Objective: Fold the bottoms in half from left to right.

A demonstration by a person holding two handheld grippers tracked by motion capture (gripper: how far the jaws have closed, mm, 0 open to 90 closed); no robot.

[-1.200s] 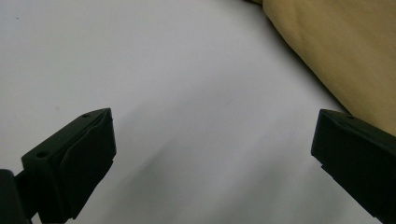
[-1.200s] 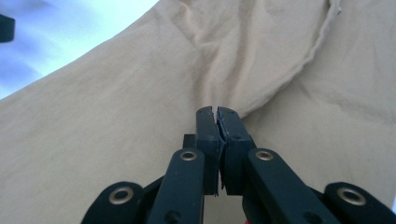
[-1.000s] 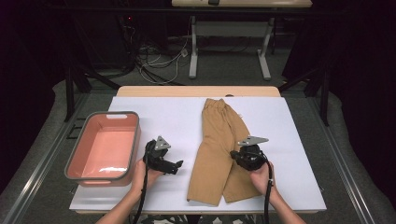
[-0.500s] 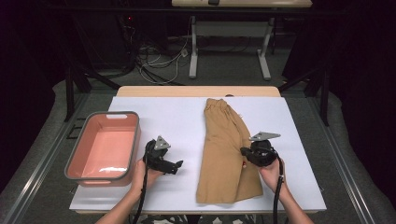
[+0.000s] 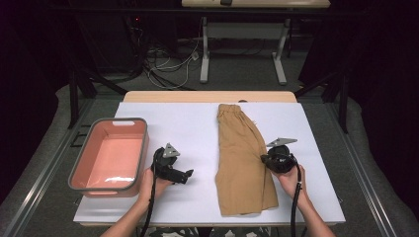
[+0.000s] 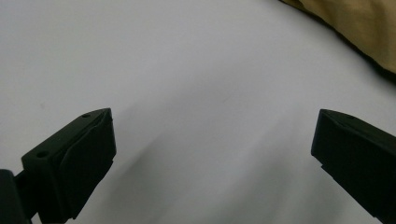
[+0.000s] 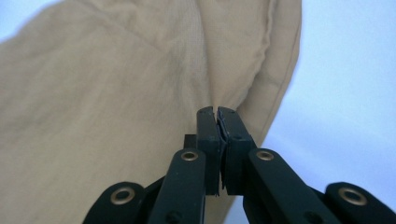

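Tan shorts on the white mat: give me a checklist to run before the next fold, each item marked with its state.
1. Right gripper shut on the shorts: cannot tell. Its jaws are closed at the cloth's right edge, but whether fabric sits between them is hidden.
2. Left gripper free: ok, jaws wide open over bare mat, nothing between them.
3. Shorts folded lengthwise: ok, one narrow strip, waistband at the far end.
4. Shorts fully on the mat: ok, all edges inside it.
5. Pink tub ready: ok, it looks empty and sits apart from the shorts.
6. Cables clear of the cloth: ok, both trail back toward the person.
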